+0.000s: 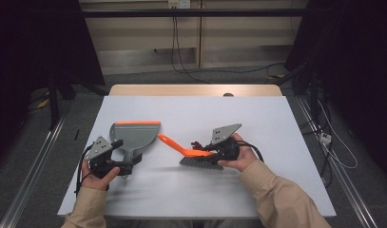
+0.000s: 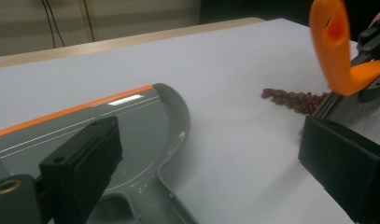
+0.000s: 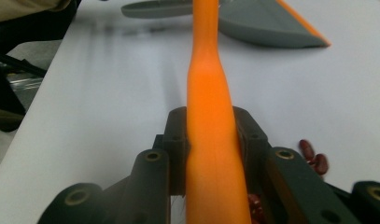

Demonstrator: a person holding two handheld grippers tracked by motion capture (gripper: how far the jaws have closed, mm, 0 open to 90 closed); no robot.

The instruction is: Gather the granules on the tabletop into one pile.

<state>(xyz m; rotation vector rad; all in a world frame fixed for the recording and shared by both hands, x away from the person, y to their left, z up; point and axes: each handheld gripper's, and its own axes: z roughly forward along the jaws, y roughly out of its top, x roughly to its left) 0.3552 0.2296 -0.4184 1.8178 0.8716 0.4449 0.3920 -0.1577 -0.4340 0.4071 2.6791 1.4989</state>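
Brush point(image 1: 193, 154) sits mid-desk, right tongs point(image 1: 218, 153) clamped on its orange handle, beans point(image 2: 292, 99) by its bristles; left tongs point(image 1: 127, 166) gape around the dustpan point(image 1: 134, 134) handle; far desk point(image 1: 191, 107) lies open.

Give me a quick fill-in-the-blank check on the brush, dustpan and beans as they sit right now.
1. The right tool is shut on the brush's ____ handle.
2. The small dark red things beside the bristles are ____.
3. The grey dustpan has a strip along its front lip coloured ____.
4. In the left gripper view, the left tool's jaws stand ____, with the dustpan's neck between them.

Missing words: orange; beans; orange; open
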